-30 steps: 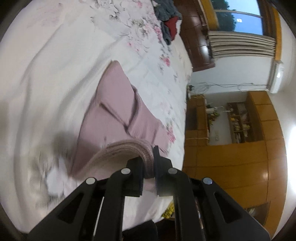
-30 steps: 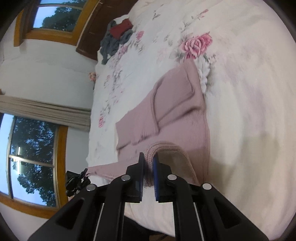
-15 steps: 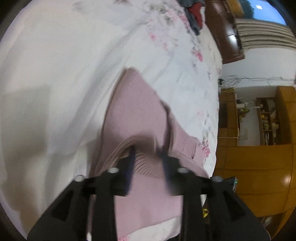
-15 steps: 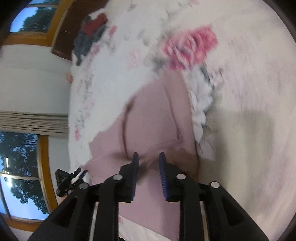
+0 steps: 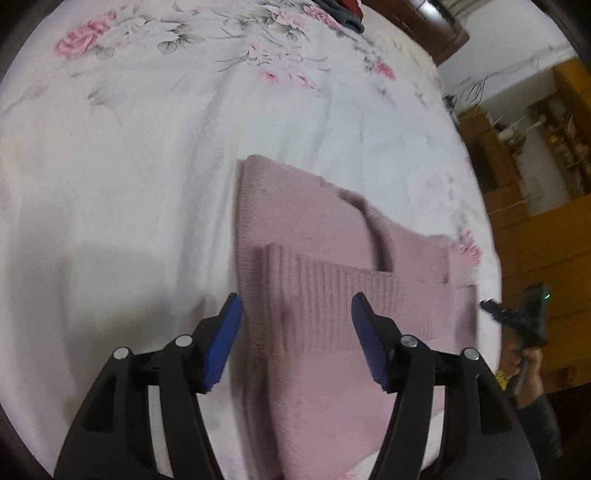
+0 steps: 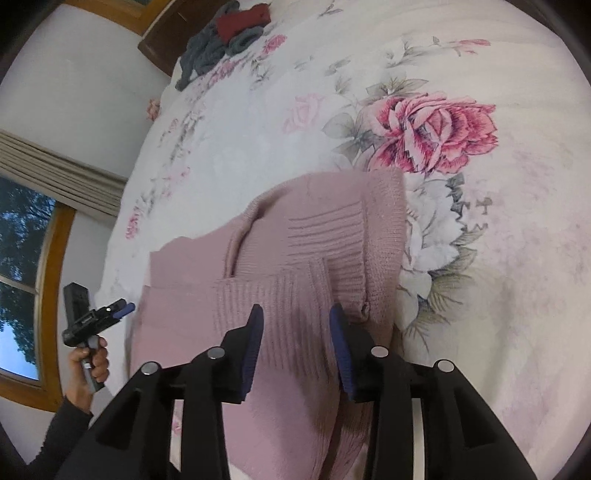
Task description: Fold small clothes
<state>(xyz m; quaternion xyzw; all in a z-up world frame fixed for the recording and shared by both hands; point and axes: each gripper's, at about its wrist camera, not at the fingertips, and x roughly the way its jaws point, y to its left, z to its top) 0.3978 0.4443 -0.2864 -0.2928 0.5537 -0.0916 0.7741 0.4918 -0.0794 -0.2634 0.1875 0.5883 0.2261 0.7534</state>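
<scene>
Pink sweater [image 5: 332,302] folded, both tongs spread

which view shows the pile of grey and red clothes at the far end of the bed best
The right wrist view: the pile of grey and red clothes lies whole on the floral bedsheet. The left wrist view catches only its cropped edge at the top.

bed [image 5: 147,184], floral sheet | on it: pink sweater [image 5: 332,258]; clothes pile [image 6: 221,40]

A floral bedsheet [image 6: 424,125] covered the bed. Grey and red clothes [image 6: 221,35] lay heaped at eleven o'clock, a curtained window [image 6: 26,229] stood at nine, and wooden shelving [image 5: 546,140] at two.
</scene>
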